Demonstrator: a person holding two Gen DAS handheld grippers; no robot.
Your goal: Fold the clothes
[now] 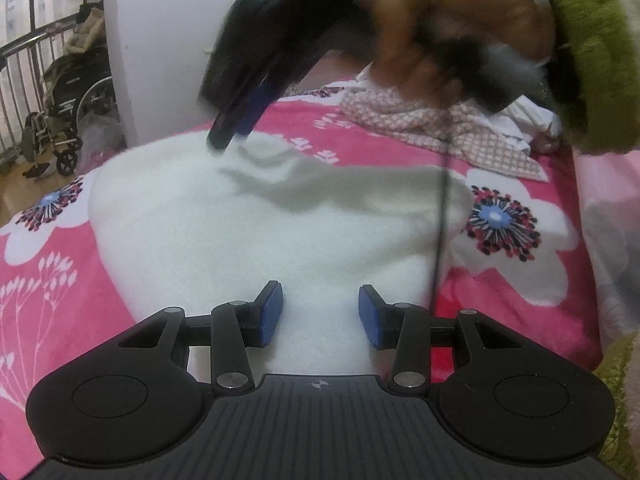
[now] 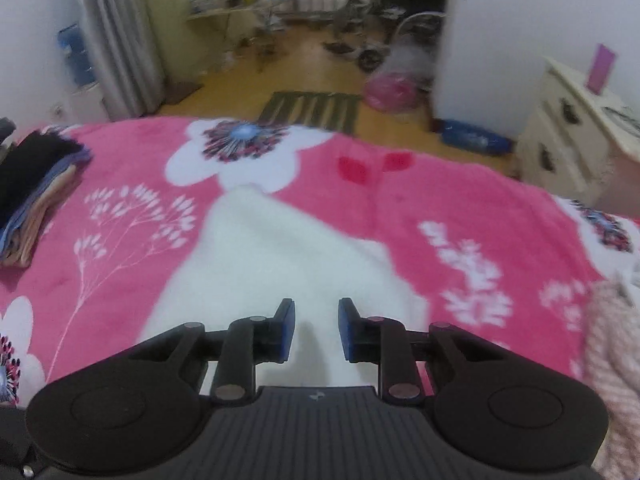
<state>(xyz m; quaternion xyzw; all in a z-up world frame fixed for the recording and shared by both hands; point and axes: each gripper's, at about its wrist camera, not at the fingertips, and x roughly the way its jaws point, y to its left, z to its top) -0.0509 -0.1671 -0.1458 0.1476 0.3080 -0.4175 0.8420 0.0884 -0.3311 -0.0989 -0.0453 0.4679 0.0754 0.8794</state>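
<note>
White garment flat on the bed, both my claws empty over it.

At far left a stack of folded clothes [image 2: 36, 196] lies on the pink blanket [image 2: 460, 200]; the white garment [image 1: 260, 232] lies smooth, perhaps partly folded, and at right a checked cloth [image 1: 432, 124] is still crumpled. My left claw [image 1: 320, 316] is wide above its near edge; my right claw [image 2: 317, 330], narrower but empty, hovers over the garment too.

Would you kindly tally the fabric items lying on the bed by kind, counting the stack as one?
White fleece garment: 1
Stack of folded clothes: 1
Pink checked garment: 1
Crumpled white cloth beside the checked one: 1
Total: 4, all lying on the pink floral blanket.
</note>
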